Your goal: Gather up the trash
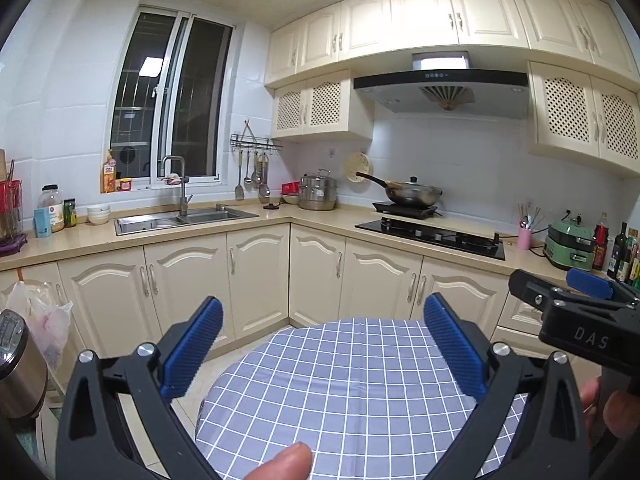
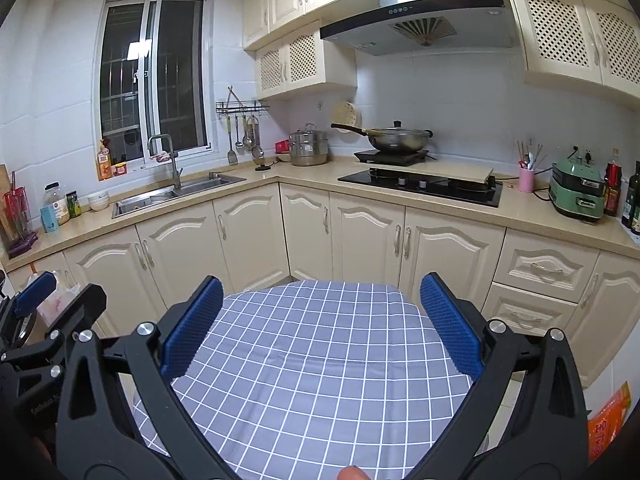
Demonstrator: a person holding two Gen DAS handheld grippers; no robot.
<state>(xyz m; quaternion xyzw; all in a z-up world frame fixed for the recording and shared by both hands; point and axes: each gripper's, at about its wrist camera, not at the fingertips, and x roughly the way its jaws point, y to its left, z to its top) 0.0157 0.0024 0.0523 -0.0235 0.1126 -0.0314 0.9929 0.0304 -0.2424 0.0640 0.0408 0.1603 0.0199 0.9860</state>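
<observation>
My left gripper is open and empty, held above a round table with a blue checked cloth. My right gripper is also open and empty over the same cloth. The right gripper shows at the right edge of the left wrist view. The left gripper shows at the left edge of the right wrist view. No trash lies on the visible part of the cloth. A plastic bag hangs by the lower cabinets at left.
Cream cabinets run behind the table. The counter holds a sink, a hob with a pan, a green cooker and bottles. A steel canister is at far left. An orange packet lies on the floor at right.
</observation>
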